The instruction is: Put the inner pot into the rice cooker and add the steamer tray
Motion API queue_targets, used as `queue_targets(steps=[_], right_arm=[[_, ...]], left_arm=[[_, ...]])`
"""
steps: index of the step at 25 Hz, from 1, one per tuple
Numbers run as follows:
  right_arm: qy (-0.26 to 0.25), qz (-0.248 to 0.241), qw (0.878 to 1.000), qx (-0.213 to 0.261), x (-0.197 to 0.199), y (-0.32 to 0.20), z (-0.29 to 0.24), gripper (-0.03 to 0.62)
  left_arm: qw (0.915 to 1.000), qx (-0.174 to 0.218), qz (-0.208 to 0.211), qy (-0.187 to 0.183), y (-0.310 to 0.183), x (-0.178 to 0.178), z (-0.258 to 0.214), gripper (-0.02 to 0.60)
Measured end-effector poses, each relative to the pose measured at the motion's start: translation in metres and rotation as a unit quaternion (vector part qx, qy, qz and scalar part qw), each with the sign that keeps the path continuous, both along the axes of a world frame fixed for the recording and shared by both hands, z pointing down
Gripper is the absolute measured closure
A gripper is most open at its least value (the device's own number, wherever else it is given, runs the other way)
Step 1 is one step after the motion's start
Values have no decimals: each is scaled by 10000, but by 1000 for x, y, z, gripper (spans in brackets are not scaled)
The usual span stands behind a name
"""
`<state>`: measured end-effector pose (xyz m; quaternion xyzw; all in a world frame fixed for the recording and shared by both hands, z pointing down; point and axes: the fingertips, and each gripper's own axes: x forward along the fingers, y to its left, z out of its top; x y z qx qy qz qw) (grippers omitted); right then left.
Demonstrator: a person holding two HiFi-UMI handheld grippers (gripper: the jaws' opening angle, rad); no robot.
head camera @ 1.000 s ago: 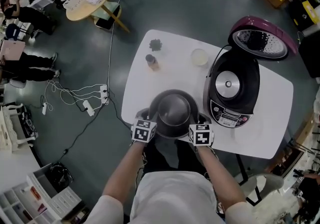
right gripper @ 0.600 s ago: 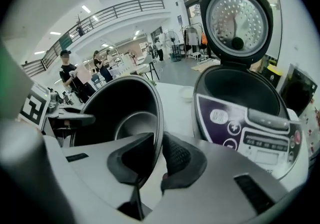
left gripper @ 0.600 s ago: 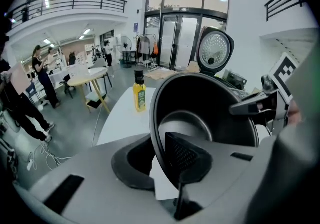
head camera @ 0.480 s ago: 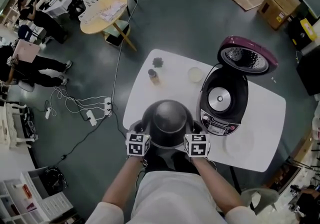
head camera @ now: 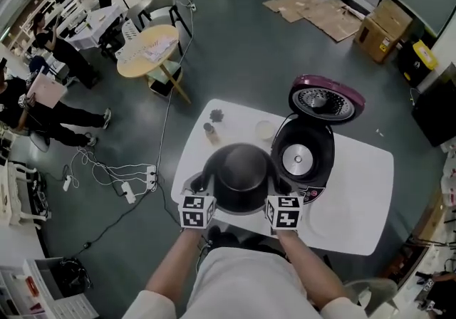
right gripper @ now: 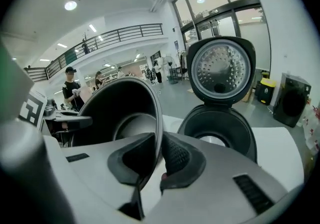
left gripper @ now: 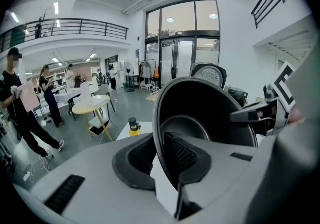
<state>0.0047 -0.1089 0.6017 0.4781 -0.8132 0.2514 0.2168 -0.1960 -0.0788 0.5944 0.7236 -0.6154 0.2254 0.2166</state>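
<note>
I hold the dark inner pot (head camera: 242,176) up above the near edge of the white table (head camera: 356,189), one gripper on each side. My left gripper (head camera: 203,186) is shut on the left rim and my right gripper (head camera: 279,186) on the right rim. Both pairs of jaws have just been closing on that rim. In the left gripper view the left gripper (left gripper: 161,155) pinches the thin rim of the pot (left gripper: 200,113). The right gripper view shows my right gripper (right gripper: 159,160) doing the same to the pot (right gripper: 120,118). The rice cooker (head camera: 303,157) stands open to the right, lid (head camera: 326,99) raised.
Behind the pot on the table are a small bottle (head camera: 211,132), a small dark object (head camera: 216,116) and a pale round dish (head camera: 264,129). Cables (head camera: 128,182) lie on the floor at the left. A round wooden table (head camera: 146,50) and several people are farther off.
Both grippers have risen together and lifted the pot off the table. It now hangs higher and closer to the head camera. The cooker has not moved.
</note>
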Motion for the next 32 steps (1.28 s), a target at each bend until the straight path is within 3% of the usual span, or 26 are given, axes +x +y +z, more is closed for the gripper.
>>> queue_targets(steps=[6, 13, 26, 32], right_arm=[[-54, 266, 9991, 336, 36, -15, -33, 539], [61, 695, 9962, 515, 83, -33, -48, 540], [442, 1542, 9863, 380, 148, -48, -42, 546], [636, 1875, 9800, 206, 175, -57, -27, 549]], left_arm=[[9988, 400, 283, -29, -26, 35, -35, 517], [9953, 549, 794, 52, -59, 83, -47, 511], [9799, 278, 1972, 126, -102, 152, -31, 489], [9725, 110, 2321, 186, -123, 182, -18, 486]])
